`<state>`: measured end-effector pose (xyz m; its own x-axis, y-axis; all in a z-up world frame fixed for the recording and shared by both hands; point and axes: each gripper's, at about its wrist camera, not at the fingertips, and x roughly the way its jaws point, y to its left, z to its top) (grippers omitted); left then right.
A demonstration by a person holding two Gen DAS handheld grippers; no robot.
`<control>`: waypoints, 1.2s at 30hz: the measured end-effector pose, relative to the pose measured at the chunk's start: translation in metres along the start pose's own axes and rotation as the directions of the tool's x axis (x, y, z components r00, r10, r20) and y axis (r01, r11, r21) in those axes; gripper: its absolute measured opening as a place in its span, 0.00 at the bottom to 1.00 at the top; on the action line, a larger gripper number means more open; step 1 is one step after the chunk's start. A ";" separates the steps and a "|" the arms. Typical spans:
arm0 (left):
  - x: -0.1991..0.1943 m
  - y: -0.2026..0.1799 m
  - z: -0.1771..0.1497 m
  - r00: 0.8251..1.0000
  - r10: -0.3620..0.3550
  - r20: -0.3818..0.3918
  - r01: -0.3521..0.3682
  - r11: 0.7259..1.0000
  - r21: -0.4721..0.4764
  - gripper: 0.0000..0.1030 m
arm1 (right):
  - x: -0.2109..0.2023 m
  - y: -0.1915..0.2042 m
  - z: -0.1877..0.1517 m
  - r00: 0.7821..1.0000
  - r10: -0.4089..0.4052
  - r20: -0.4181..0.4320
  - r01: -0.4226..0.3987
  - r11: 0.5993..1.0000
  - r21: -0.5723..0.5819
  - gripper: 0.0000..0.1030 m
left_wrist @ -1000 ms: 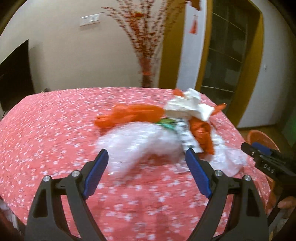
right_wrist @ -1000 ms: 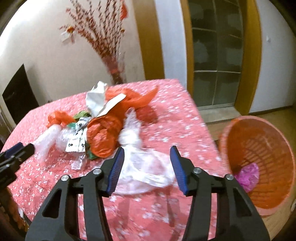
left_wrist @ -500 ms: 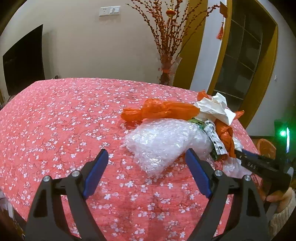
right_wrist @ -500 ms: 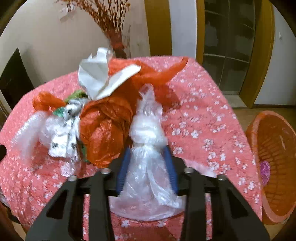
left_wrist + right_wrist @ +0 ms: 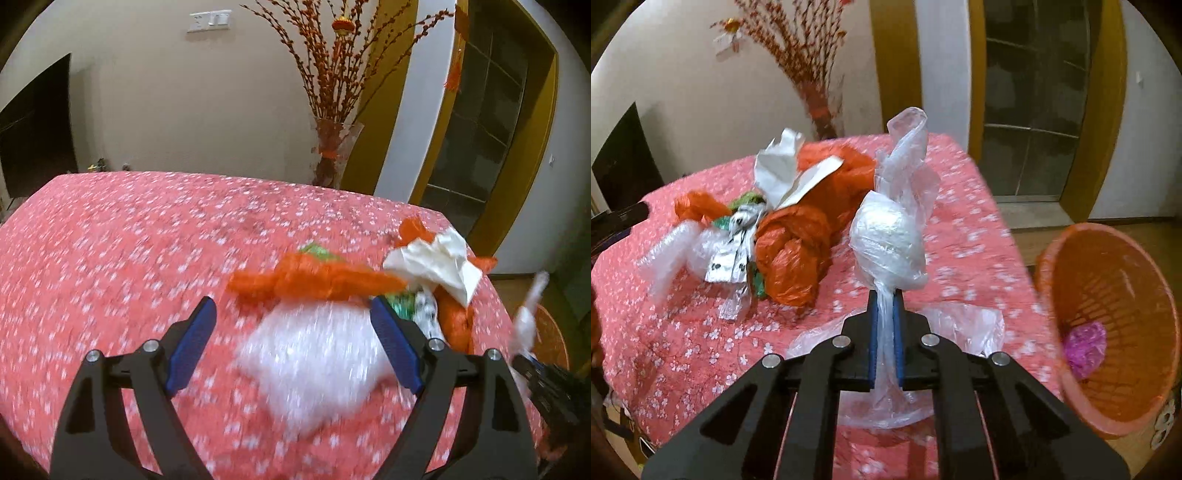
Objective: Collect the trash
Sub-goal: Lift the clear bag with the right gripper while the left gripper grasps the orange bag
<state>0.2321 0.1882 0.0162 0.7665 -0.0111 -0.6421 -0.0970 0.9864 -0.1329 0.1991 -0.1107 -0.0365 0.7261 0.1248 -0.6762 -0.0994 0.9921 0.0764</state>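
My right gripper (image 5: 885, 301) is closing its jaws on the thin neck of a clear plastic bag (image 5: 891, 240) with a white ball inside, lifted upright off the table. Behind it lies a trash heap: orange plastic bags (image 5: 798, 243), crumpled white paper (image 5: 783, 170), a printed wrapper (image 5: 733, 254) and bubble wrap (image 5: 670, 251). My left gripper (image 5: 291, 343) stands open over the bubble wrap (image 5: 314, 354), which lies blurred between its blue pads without touching them. An orange bag (image 5: 314, 282) and white paper (image 5: 437, 264) lie just beyond.
An orange plastic basket (image 5: 1108, 325) stands off the table's right edge with a purple wad (image 5: 1086, 347) inside. The table (image 5: 110, 240) wears a red flowered cloth. A vase of red branches (image 5: 334, 155) stands behind the table, and a dark screen (image 5: 33, 125) at left.
The right jaws have come together on the clear bag's neck and raised it off the cloth. My left gripper has slid sideways, so the bubble wrap now sits between its pads.
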 end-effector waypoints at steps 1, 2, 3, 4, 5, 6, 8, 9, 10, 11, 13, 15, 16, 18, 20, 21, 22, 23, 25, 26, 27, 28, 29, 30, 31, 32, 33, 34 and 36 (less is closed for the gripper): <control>0.007 -0.001 0.005 1.000 -0.001 -0.013 0.001 1.000 0.000 0.81 | -0.002 -0.003 0.001 1.000 -0.004 0.005 0.004 1.000 0.003 0.07; 0.016 -0.002 0.013 1.000 -0.003 -0.031 0.003 1.000 -0.003 0.81 | -0.005 -0.005 0.001 1.000 -0.009 0.012 0.009 1.000 0.006 0.07; 0.023 -0.003 0.017 0.999 -0.007 -0.043 0.007 1.000 -0.001 0.81 | -0.007 -0.007 0.002 1.000 -0.013 0.015 0.013 1.000 0.008 0.07; 0.030 -0.004 0.021 0.998 -0.003 -0.055 0.003 1.000 0.001 0.81 | -0.006 -0.009 0.002 1.000 -0.016 0.017 0.016 1.000 0.009 0.07; 0.040 -0.005 0.026 0.998 0.003 -0.066 -0.003 1.000 0.001 0.81 | -0.006 -0.011 0.002 1.000 -0.020 0.017 0.020 1.000 0.011 0.07; 0.048 -0.006 0.030 0.997 0.000 -0.081 0.001 1.000 0.002 0.81 | -0.006 -0.011 0.002 1.000 -0.022 0.016 0.022 1.000 0.012 0.07; 0.062 -0.007 0.032 0.994 0.010 -0.112 -0.009 1.000 0.012 0.81 | 0.000 -0.011 0.001 1.000 -0.029 0.010 0.029 0.999 0.014 0.07; 0.069 -0.008 0.032 0.991 0.015 -0.134 -0.013 1.000 0.020 0.79 | 0.000 -0.012 0.000 1.000 -0.030 0.008 0.029 0.999 0.014 0.07; 0.073 -0.007 0.030 0.988 0.015 -0.152 -0.011 1.000 0.025 0.75 | -0.001 -0.012 -0.001 1.000 -0.030 0.006 0.030 0.999 0.013 0.07; 0.079 -0.007 0.028 0.984 0.013 -0.177 -0.008 1.000 0.029 0.67 | 0.000 -0.012 -0.002 0.999 -0.033 0.004 0.033 0.999 0.011 0.07; 0.084 -0.005 0.022 0.978 -0.001 -0.210 0.006 1.000 0.024 0.60 | -0.003 -0.014 -0.003 0.999 -0.035 0.004 0.035 0.999 0.011 0.07; 0.086 -0.001 0.017 0.974 -0.016 -0.227 0.018 1.000 0.008 0.50 | -0.003 -0.015 -0.002 0.999 -0.035 0.002 0.035 0.999 0.016 0.07; 0.087 0.000 0.015 0.972 -0.022 -0.234 0.024 1.000 0.005 0.46 | -0.003 -0.016 -0.002 0.999 -0.034 0.003 0.034 0.999 0.020 0.07; 0.087 0.001 0.012 0.971 -0.029 -0.239 0.031 1.000 0.003 0.38 | -0.004 -0.015 -0.003 0.999 -0.032 0.006 0.032 0.999 0.021 0.07; 0.084 0.000 0.012 0.973 -0.011 -0.229 0.016 1.000 0.019 0.35 | -0.006 -0.014 -0.003 0.999 -0.030 0.011 0.030 0.999 0.019 0.07; 0.082 -0.001 0.012 0.975 -0.010 -0.221 0.015 1.000 0.019 0.33 | -0.008 -0.015 -0.003 0.999 -0.030 0.015 0.030 0.999 0.018 0.07; 0.079 0.000 0.014 0.978 -0.011 -0.210 0.014 1.000 0.015 0.33 | -0.009 -0.015 -0.003 0.999 -0.030 0.018 0.030 0.999 0.018 0.07; 0.075 -0.001 0.015 0.980 -0.008 -0.200 0.010 1.000 0.012 0.32 | -0.011 -0.015 -0.003 0.999 -0.030 0.025 0.030 0.999 0.018 0.07; 0.067 -0.001 0.019 0.984 -0.010 -0.179 0.012 1.000 0.009 0.32 | -0.017 -0.017 -0.002 0.999 -0.030 0.039 0.030 0.999 0.019 0.07; 0.064 -0.003 0.022 0.985 -0.008 -0.170 0.010 1.000 0.011 0.32 | -0.020 -0.017 -0.001 0.998 -0.031 0.047 0.030 0.999 0.020 0.07; 0.060 -0.004 0.024 0.987 -0.006 -0.159 0.008 1.000 0.013 0.32 | -0.023 -0.018 0.000 0.998 -0.032 0.055 0.031 0.999 0.021 0.07; 0.056 -0.006 0.026 0.989 -0.006 -0.149 0.008 1.000 0.014 0.32 | -0.027 -0.019 0.000 0.997 -0.034 0.065 0.033 0.999 0.022 0.07; 0.051 -0.008 0.029 0.991 -0.008 -0.136 0.010 1.000 0.014 0.32 | -0.030 -0.020 0.001 0.997 -0.036 0.074 0.034 0.999 0.024 0.07; 0.047 -0.009 0.031 0.992 -0.010 -0.129 0.012 1.000 0.015 0.32 | -0.034 -0.021 0.002 0.996 -0.037 0.082 0.035 0.999 0.025 0.07; 0.043 -0.011 0.033 0.993 -0.013 -0.119 0.015 1.000 0.016 0.32 | -0.037 -0.022 0.002 0.995 -0.037 0.089 0.035 0.999 0.026 0.07; 0.037 -0.013 0.035 0.994 -0.016 -0.108 0.018 1.000 0.018 0.32 | -0.041 -0.024 0.003 0.994 -0.040 0.099 0.037 0.999 0.027 0.07; 0.032 -0.016 0.036 0.995 -0.020 -0.096 0.022 1.000 0.021 0.32 | -0.045 -0.025 0.003 0.993 -0.042 0.108 0.039 0.999 0.029 0.07; 0.027 -0.019 0.037 0.996 -0.024 -0.088 0.026 0.999 0.024 0.32 | -0.048 -0.027 0.003 0.992 -0.043 0.117 0.040 0.999 0.030 0.07; 0.015 -0.027 0.039 0.997 -0.037 -0.066 0.039 0.999 0.034 0.32 | -0.057 -0.031 0.002 0.990 -0.048 0.136 0.043 0.998 0.036 0.07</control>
<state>0.2715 0.1680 0.0396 0.7259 -0.0585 -0.6853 -0.0455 0.9901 -0.1327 0.1618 -0.1482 0.0015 0.8159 0.0775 -0.5730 -0.0430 0.9964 0.0734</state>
